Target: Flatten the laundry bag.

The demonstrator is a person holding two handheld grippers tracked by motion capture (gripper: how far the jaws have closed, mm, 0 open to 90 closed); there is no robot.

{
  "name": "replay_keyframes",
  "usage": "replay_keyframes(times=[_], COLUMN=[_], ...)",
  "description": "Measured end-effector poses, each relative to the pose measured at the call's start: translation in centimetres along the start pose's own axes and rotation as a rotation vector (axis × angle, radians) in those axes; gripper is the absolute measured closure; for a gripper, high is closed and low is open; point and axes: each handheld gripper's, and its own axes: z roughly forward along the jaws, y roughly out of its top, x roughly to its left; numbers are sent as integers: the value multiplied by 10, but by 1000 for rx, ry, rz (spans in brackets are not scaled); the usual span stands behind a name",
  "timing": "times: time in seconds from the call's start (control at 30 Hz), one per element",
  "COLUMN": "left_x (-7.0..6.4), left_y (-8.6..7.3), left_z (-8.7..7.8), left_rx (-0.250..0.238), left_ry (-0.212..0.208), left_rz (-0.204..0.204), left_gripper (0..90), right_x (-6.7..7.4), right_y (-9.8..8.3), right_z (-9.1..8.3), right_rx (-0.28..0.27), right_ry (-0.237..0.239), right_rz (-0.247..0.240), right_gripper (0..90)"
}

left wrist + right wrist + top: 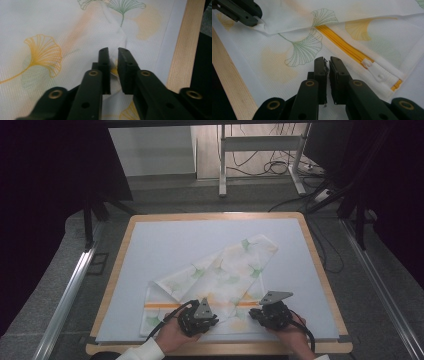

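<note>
High view: one mesh laundry bag (215,280), thin, limp and light, sprawled on the desk (310,250) just ahead of both claws; left claw (214,319) and right claw (254,312) low at its near edge.

Left gripper view: narrow gap, a raised fold of the bag (114,67) standing between the jaws, seemingly pinched. Likely to sag and slide; best gripped at a hem or corner.

Right gripper view: right claw (329,62) nearly closed, no cloth clearly caught; one yellow zipper (342,45) just right of the tips, the firmest hold.
</note>
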Motion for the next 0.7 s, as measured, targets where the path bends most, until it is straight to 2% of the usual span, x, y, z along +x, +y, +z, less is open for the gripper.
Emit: replay_keyframes(times=[0.1,0.23,0.37,0.5,0.7], left_x=[-1,0,9,17,32], left_y=[1,2,3,4,4], left_z=[0,-1,-6,-15,-29], left_rx=[3,11,-6,-47,-77], left_ry=[16,45,46,55,91], left_rz=[19,30,-1,-39,-66], left_gripper=[885,890,891,891,892], right_x=[0,0,0,0,0], right_y=[0,0,0,0,0], right_z=[0,0,0,0,0], right_rx=[1,1,0,0,1], right_ry=[-2,-1,1,1,-1], right_rz=[-1,-1,-2,3,5], right_gripper=[829,829,828,828,825])
